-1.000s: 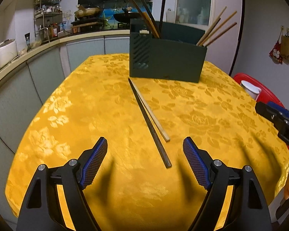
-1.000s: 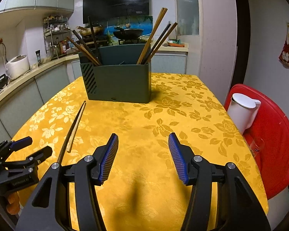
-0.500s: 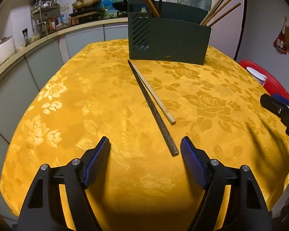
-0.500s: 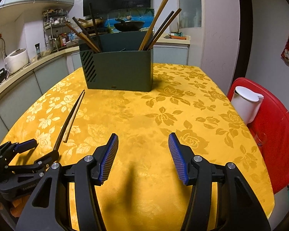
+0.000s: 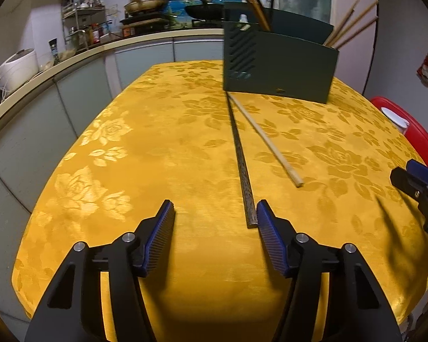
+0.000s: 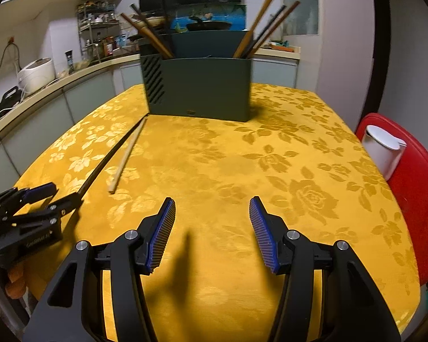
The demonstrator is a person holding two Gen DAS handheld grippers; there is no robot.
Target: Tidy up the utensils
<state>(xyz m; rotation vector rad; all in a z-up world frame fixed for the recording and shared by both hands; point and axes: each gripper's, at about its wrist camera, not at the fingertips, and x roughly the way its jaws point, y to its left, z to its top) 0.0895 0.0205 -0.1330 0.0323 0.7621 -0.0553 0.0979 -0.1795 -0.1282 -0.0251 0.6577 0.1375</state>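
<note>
Table [image 5: 157, 148]: covered in a yellow flowered cloth.
Holder [image 6: 202, 91]: dark green box at the far end, chopsticks upright in both end compartments.
Left gripper [image 5: 215, 216]: fingers spread, just been closing; the dark chopstick's near end lies between them beside the right pad, ungripped.
Right gripper [image 6: 212, 213]: fingers spread over bare cloth, holding nothing.
Dark chopstick [image 5: 241, 159]: flat on the cloth, running toward the holder.
Pale chopstick [image 5: 266, 139]: beside it, far tips meeting.

A glossy yellow damask tablecloth [image 5: 162, 154] with woven roses. On it, a dark speckled, rough-looking chopstick [image 5: 240, 154], a pale smooth wooden chopstick [image 5: 266, 139] and a matt dark green plastic holder box [image 6: 202, 88]. Gripper pads [image 6: 161, 235] are ribbed blue rubber.
</note>
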